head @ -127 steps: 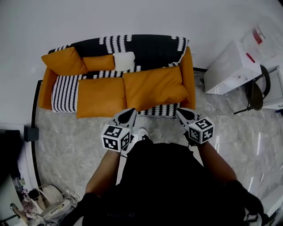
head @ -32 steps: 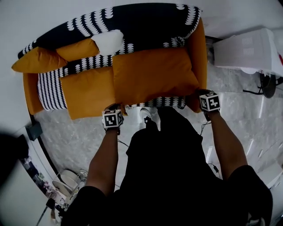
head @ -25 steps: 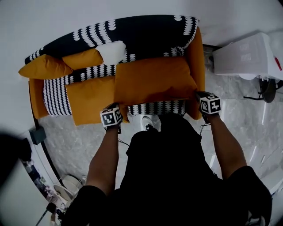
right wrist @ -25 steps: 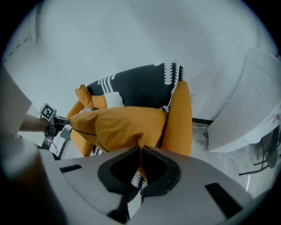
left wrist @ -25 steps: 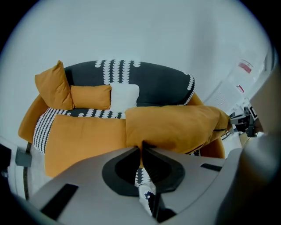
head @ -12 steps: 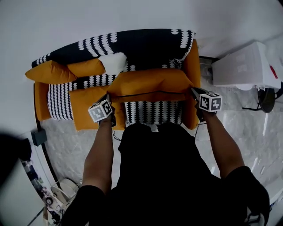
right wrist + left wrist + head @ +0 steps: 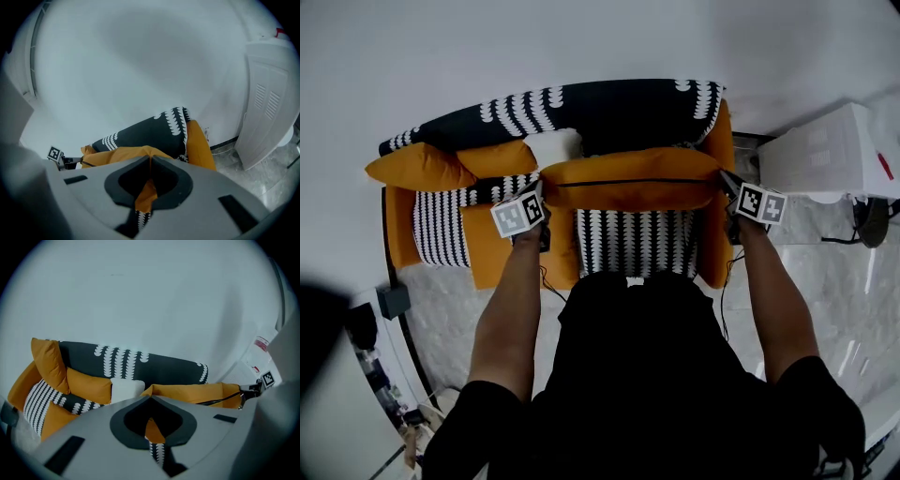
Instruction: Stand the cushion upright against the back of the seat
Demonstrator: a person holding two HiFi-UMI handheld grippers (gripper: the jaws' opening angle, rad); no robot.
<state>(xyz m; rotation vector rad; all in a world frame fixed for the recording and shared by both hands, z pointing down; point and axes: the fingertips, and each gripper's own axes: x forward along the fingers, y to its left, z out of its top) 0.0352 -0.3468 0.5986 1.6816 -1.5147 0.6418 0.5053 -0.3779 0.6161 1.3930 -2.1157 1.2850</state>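
Observation:
A big orange cushion (image 7: 628, 183) with a dark seam is held up off the sofa seat (image 7: 633, 242), long edge on top, just in front of the black-and-white backrest (image 7: 609, 105). My left gripper (image 7: 541, 189) is shut on its left corner, and orange fabric shows pinched between the jaws in the left gripper view (image 7: 150, 400). My right gripper (image 7: 724, 178) is shut on the right corner, with orange fabric likewise between its jaws (image 7: 150, 160). The cushion (image 7: 187, 392) stretches between the two grippers, and from the right gripper view the cushion (image 7: 117, 154) runs off to the left.
Two orange pillows (image 7: 417, 167) (image 7: 497, 157) and a small white pillow (image 7: 555, 147) lean at the sofa's left back. A flat orange seat cushion (image 7: 492, 248) lies left of my left arm. A white cabinet (image 7: 825, 150) stands to the right, the wall behind.
The cushion lay flat on the seat; both grippers have lifted its front edge up and towards the backrest, baring the patterned seat beneath.

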